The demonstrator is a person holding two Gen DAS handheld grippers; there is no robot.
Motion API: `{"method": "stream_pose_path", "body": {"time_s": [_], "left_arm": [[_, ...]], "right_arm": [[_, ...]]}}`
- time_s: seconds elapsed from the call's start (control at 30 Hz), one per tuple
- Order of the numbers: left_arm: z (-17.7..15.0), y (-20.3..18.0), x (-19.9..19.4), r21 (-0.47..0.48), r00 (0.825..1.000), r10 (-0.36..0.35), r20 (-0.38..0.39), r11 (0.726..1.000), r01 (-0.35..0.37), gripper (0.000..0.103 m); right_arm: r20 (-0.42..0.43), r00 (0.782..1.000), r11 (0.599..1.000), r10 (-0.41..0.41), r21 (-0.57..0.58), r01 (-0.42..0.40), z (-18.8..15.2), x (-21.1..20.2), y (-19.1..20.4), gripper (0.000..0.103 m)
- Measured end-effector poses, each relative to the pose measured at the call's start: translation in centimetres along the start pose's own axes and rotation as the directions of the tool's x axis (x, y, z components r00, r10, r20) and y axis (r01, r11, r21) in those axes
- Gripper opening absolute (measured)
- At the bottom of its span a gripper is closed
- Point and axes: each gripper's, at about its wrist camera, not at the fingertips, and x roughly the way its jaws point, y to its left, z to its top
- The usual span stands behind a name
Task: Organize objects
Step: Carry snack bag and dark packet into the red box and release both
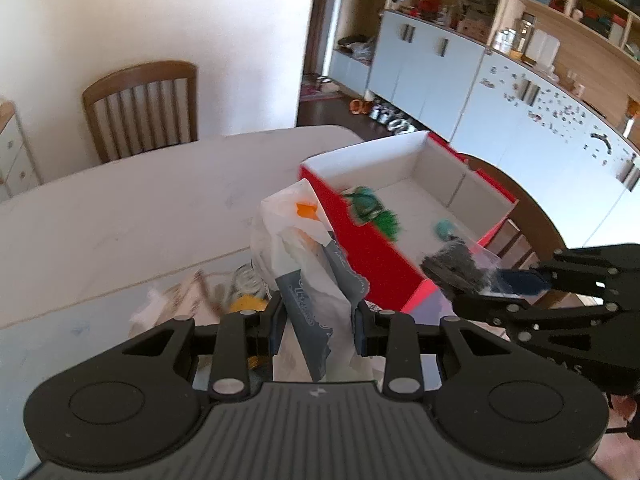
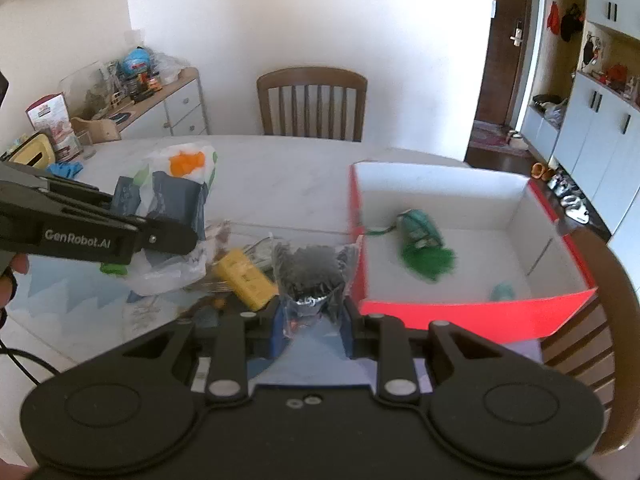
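Observation:
My left gripper [image 1: 318,322] is shut on a crumpled white plastic bag [image 1: 298,248] with a grey-blue packet in it, held above the table; it also shows in the right wrist view [image 2: 176,200]. My right gripper [image 2: 310,322] is shut on a clear bag of dark fluffy stuff [image 2: 310,270], just left of the red box's near corner; the same bag shows in the left wrist view [image 1: 456,266]. The open red box [image 2: 460,314] with white inside holds a green tasselled item [image 2: 424,240] and a small teal item [image 2: 502,292].
A yellow packet [image 2: 244,276] and loose wrappers lie on the white table [image 2: 280,176] below the bags. A wooden chair [image 2: 312,104] stands at the far side, another chair [image 2: 600,320] under the box's right end. A cluttered sideboard [image 2: 152,100] is far left.

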Motion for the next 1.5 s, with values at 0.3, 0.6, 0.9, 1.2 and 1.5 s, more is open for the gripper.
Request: {"method": "stream_pose_path", "body": {"time_s": [0.3, 0.6, 0.9, 1.2, 1.5], "left_arm": [[3.2, -4.7, 2.7, 0.050, 1.000, -0.018, 0.005, 0.999, 0.018, 0.032], [6.0, -8.4, 7.2, 0.067, 0.999, -0.016, -0.043, 0.998, 0.019, 0.032], [8.0, -11.6, 12.5, 0.075, 0.993, 0.009, -0.118, 0.997, 0.000, 0.033], [9.0, -13.3, 18.3, 0.070, 0.976, 0.058, -0.212, 0.997, -0.044, 0.033], [8.7, -12.8, 23.2, 0.013, 0.950, 0.105, -0.295, 0.994, -0.106, 0.033]], "right_arm": [[0.016, 0.999, 0.999, -0.036, 0.011, 0.036, 1.1, -0.5, -5.9, 0.026], [-0.012, 0.998, 0.997, -0.063, 0.036, 0.064, 1.9, 0.7, -12.0, 0.027], [-0.045, 0.995, 0.996, -0.085, 0.020, 0.086, 2.8, 3.6, -16.8, 0.027], [-0.090, 0.991, 0.995, -0.096, -0.014, 0.095, 3.4, 8.1, -19.9, 0.027], [-0.196, 0.979, 0.998, -0.059, -0.033, 0.054, 3.8, 13.7, -21.2, 0.027]]}}
